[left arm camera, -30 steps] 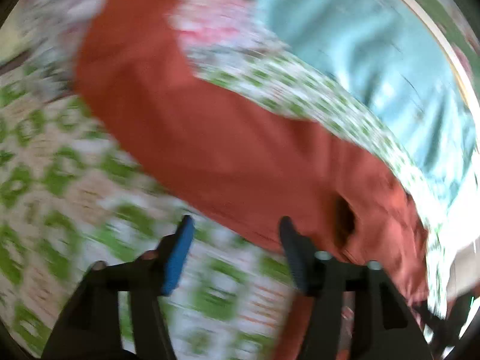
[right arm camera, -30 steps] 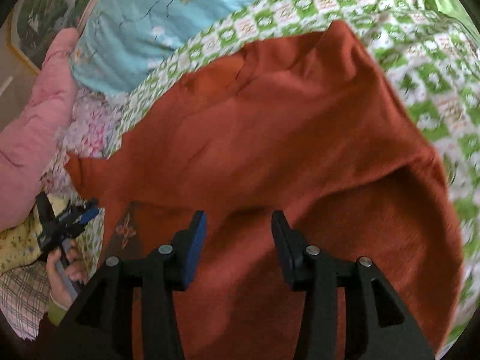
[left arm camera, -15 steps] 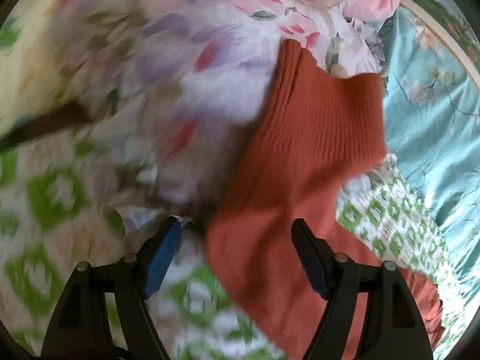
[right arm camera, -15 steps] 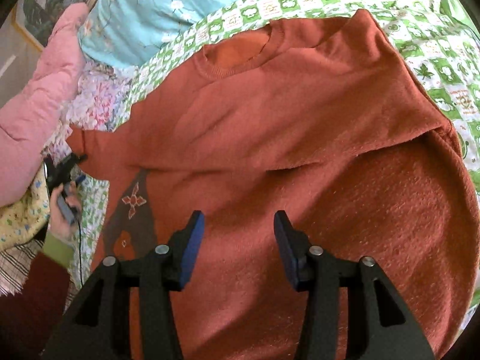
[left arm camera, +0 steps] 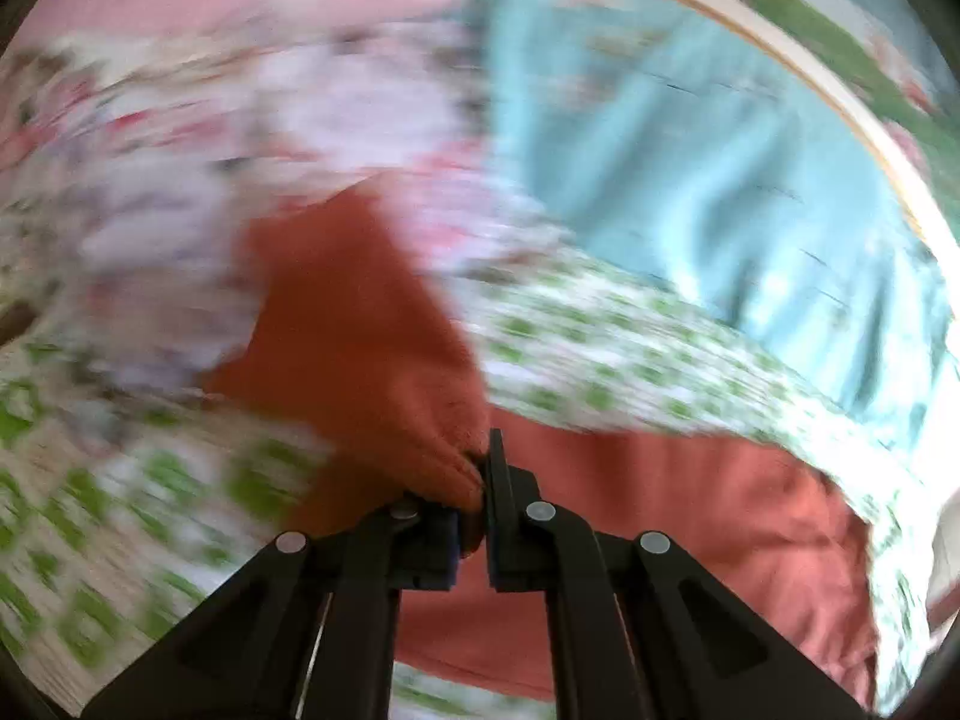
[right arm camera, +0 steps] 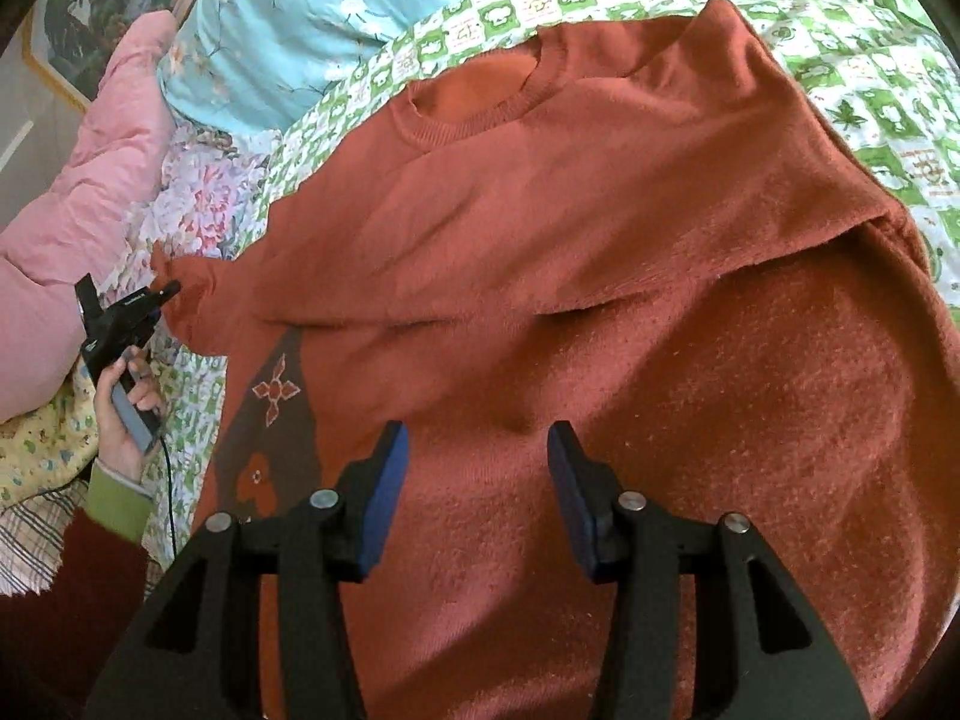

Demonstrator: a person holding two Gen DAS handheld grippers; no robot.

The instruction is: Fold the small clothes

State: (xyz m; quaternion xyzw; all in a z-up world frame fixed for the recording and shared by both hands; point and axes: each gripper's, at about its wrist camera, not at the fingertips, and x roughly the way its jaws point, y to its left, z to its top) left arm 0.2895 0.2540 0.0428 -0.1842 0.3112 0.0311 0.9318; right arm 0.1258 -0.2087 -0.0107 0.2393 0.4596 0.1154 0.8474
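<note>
Left gripper [left arm camera: 477, 480] is clamped tight, jaws pinched together on the end of a sleeve [left arm camera: 360, 324] of the rust-orange sweater [right arm camera: 600, 276]. That view is badly smeared, so the sleeve's edge is hard to make out, but the knit bunches right between the fingers. From the right wrist view the same left gripper [right arm camera: 165, 289] shows small at the far left, nipping the sleeve tip, with the person's left hand [right arm camera: 123, 414] wrapped round the handle. Right gripper [right arm camera: 474, 468] hangs with its blue-padded jaws spread wide, nothing between them, over the lower body of the sweater. The sweater lies spread on the green-and-white checked bedspread [right arm camera: 870, 78], round neckline [right arm camera: 486, 102] away from the right gripper. A dark panel with a cross-shaped motif [right arm camera: 273, 390] shows near the left side. Past the neckline lies a pale blue floral quilt [right arm camera: 312, 18]; off to the left, a pink padded blanket [right arm camera: 78, 204].
</note>
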